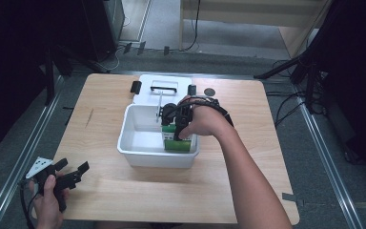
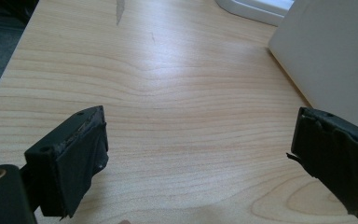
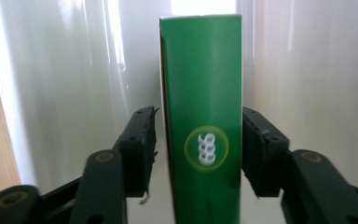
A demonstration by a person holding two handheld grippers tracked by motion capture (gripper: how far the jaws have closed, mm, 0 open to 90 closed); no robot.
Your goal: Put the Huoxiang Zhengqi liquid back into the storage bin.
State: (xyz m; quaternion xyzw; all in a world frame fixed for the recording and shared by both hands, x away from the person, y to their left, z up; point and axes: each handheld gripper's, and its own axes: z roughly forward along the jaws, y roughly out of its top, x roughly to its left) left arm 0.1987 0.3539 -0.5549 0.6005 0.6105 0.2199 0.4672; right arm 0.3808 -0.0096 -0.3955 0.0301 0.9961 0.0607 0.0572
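A tall green box [image 1: 176, 142] with a round white emblem [image 3: 207, 148] stands upright in the near right corner of a white plastic bin [image 1: 138, 151]. My right gripper [image 1: 176, 125] reaches down into the bin. In the right gripper view [image 3: 198, 121] its jaws are closed against the box's two sides, shut on it. My left gripper [image 1: 74, 172] is held low over the table's near left corner. Its jaws [image 2: 198, 126] stand wide open above bare wood with nothing between them. The bin's white wall [image 2: 326, 56] rises just to the right.
The bin's white lid [image 1: 164, 88] with a black handle lies behind the bin. Two small black clips [image 1: 136, 87] [image 1: 192, 89] and a dark round disc [image 1: 210, 91] lie beside it. The wooden table [image 1: 248, 162] has open room left, right and front.
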